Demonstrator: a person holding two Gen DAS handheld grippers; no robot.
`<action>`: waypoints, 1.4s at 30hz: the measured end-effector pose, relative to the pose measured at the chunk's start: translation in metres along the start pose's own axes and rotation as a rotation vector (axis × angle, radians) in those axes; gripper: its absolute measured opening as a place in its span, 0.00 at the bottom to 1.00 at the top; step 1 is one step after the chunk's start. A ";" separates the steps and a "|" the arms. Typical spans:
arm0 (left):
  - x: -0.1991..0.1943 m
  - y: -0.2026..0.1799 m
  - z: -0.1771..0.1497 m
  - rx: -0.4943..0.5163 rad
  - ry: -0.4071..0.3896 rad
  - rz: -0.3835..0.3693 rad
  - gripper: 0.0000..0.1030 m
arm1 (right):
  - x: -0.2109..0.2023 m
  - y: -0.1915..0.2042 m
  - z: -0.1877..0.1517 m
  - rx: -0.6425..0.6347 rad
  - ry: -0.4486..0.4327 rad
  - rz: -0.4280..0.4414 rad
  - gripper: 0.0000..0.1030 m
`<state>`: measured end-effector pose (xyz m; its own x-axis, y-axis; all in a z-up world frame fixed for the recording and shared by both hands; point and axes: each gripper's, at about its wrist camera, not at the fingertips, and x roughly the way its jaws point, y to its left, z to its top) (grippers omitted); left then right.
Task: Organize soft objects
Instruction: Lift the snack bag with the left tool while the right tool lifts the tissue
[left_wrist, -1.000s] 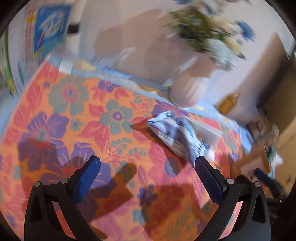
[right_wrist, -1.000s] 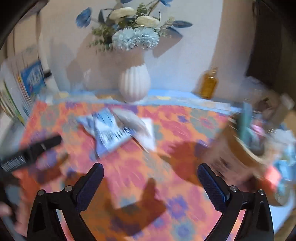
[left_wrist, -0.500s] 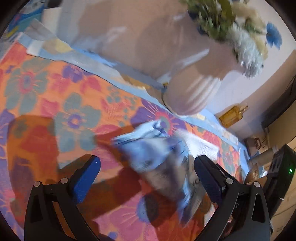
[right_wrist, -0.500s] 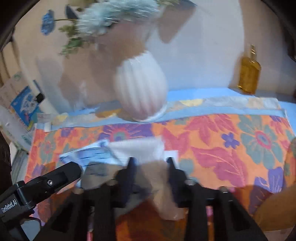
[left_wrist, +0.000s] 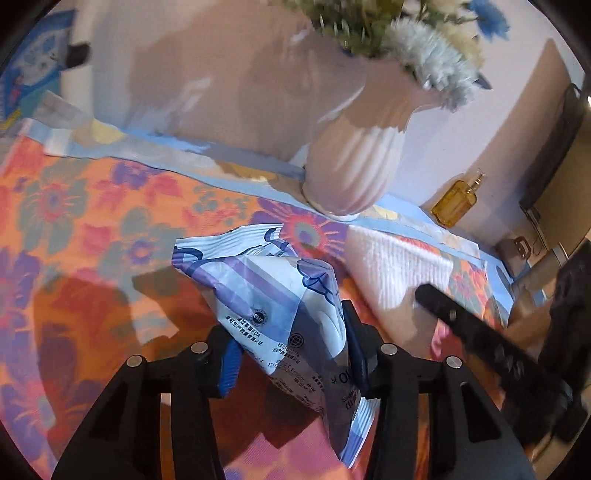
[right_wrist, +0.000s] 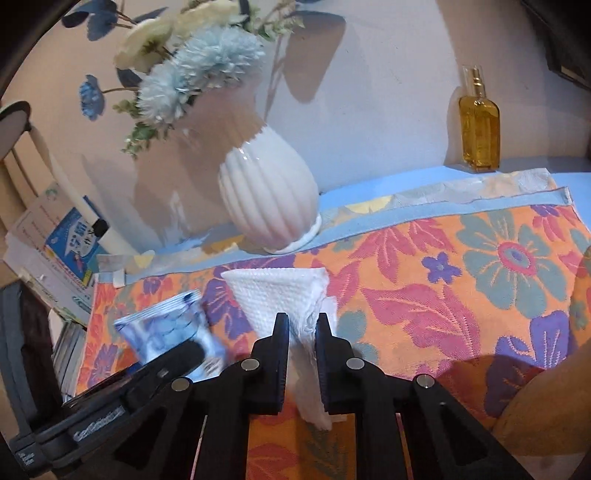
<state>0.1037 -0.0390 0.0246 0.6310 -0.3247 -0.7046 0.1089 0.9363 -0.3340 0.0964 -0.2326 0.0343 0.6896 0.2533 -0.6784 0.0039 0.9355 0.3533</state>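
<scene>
As we counted across both wrist views, the tally ran as follows.

Soft things: we saw two, one blue-and-white wet-wipe pack (left_wrist: 273, 295) and one white cloth (right_wrist: 280, 295).

Grippers: we held two. The left gripper (left_wrist: 291, 350) pinched the wet-wipe pack between its blue pads (left_wrist: 229, 369); the right gripper (right_wrist: 302, 350) had its fingers drawn nearly together on a bunched fold of the white cloth.

Wet-wipe pack: crinkled glossy film, striped purple and blue, printed with small text; it sat at the centre of the left view and at 9 o'clock of the right gripper.

White cloth: waffle-textured, roughly triangular where it fanned out above the jaws; in the left view it lay at 2 o'clock of the pack.

Tablecloth (right_wrist: 461, 288): one, woven, orange with large pink, purple and teal flowers, blue-bordered.

Vase (right_wrist: 269, 206): one, white, glossy, ribbed, bulb-shaped, at 12 o'clock beyond the cloth, holding fluffy pale-blue and cream flowers (right_wrist: 199, 66).

Bottle (right_wrist: 479, 133): one, rectangular glass, amber liquid, at 2 o'clock against the wall.
</scene>
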 end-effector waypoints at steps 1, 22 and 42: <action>-0.010 0.004 -0.005 0.007 -0.015 0.009 0.43 | -0.003 0.006 -0.004 -0.025 -0.013 -0.070 0.13; -0.062 0.086 -0.055 -0.150 -0.073 -0.027 0.43 | 0.008 0.028 -0.023 -0.037 0.215 -0.005 1.00; -0.062 0.071 -0.056 -0.046 -0.090 0.009 0.43 | 0.039 0.075 -0.027 -0.239 0.135 -0.138 0.13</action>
<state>0.0293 0.0403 0.0089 0.6982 -0.3013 -0.6493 0.0688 0.9311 -0.3581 0.1037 -0.1459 0.0169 0.5916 0.1355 -0.7947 -0.0905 0.9907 0.1015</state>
